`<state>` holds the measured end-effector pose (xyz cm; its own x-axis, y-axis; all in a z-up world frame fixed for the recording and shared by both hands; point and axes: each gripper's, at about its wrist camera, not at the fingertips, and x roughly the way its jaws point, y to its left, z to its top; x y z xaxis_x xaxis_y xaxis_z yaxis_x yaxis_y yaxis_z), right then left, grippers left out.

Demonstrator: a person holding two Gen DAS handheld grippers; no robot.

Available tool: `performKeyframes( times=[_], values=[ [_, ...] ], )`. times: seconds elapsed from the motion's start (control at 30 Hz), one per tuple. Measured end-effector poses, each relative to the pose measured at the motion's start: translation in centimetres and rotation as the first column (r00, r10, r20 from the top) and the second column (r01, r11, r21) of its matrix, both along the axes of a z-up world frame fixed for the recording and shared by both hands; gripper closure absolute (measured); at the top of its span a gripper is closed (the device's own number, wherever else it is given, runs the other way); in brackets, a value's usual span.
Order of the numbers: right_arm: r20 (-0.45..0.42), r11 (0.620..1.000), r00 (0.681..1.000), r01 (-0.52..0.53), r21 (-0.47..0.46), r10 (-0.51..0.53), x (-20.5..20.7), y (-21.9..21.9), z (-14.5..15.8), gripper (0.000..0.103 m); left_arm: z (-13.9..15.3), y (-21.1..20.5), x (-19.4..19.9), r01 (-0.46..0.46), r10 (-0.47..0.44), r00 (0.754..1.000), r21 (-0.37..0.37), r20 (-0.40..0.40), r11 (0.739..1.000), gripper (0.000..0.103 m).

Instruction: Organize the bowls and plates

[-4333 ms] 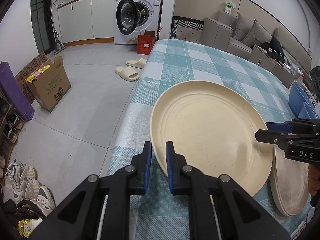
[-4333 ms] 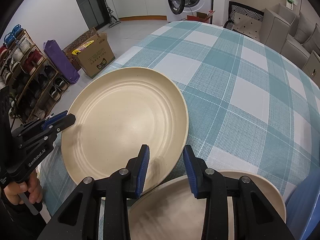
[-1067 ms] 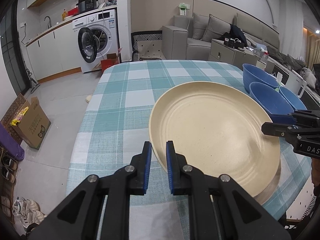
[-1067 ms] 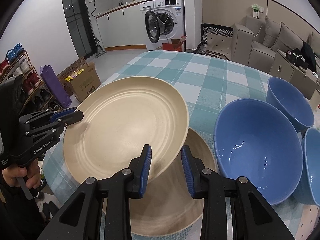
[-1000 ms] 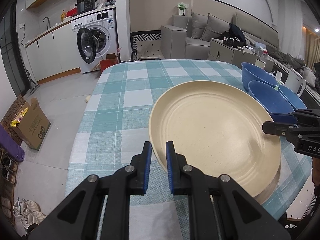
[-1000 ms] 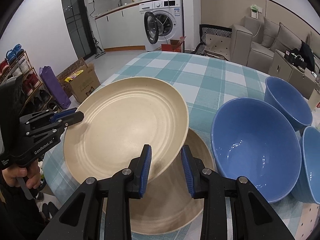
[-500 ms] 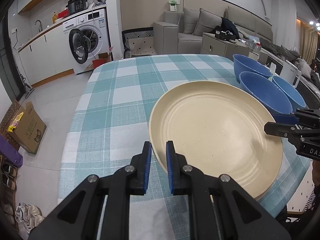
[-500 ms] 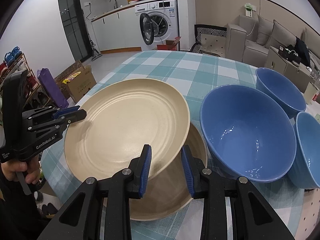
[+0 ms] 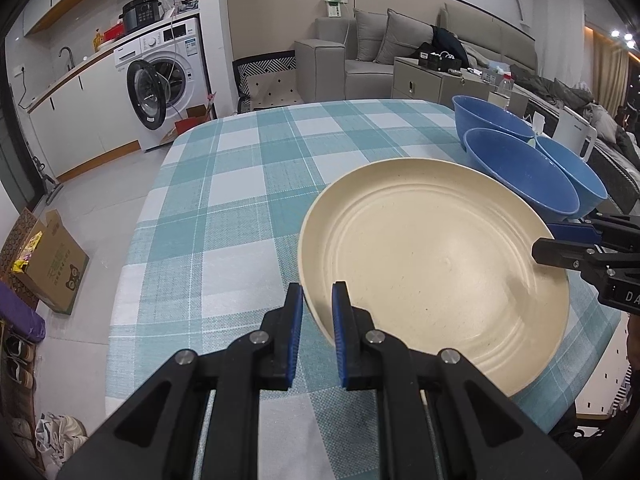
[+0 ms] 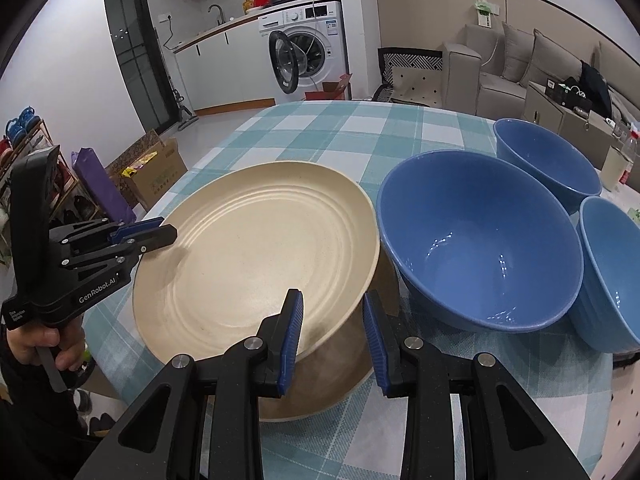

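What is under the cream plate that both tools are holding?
A second cream plate lies under the held plate, resting on the checked tablecloth. Only its near edge shows; the rest is covered, so anything beneath it cannot be seen.

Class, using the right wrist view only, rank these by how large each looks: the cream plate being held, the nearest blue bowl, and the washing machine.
1. cream plate
2. nearest blue bowl; close to the plate, so this ranking is unsure
3. washing machine, far off, so it only looks smallest
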<state>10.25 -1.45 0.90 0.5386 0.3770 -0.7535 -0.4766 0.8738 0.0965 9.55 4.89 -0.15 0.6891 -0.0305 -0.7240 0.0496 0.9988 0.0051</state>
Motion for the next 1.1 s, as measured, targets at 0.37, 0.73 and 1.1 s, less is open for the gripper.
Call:
performKeyframes(
  times=[0.37, 0.73, 1.1],
  values=[
    [-0.004, 1.000, 1.000, 0.013, -0.013, -0.013, -0.3, -0.6, -1.1, 0.072, -0.6, -0.9, 0.1, 0.016, -0.015, 1.000, 0.015, -0.016, 1.000, 0.091],
    [0.007, 1.000, 1.000, 0.015, -0.024, -0.015, -0.9, -0.9, -1.6, 0.072, -1.0, -1.2, 0.0, 0.023, -0.023, 0.999, 0.027, -0.022, 0.999, 0.091],
    [0.037, 0.999, 0.999, 0.015, -0.052, -0.013, -1.4, -0.9, -1.8, 0.071, -1.8, -1.7, -0.2, 0.024, -0.023, 0.999, 0.040, -0.039, 0.999, 0.090]
  ],
)
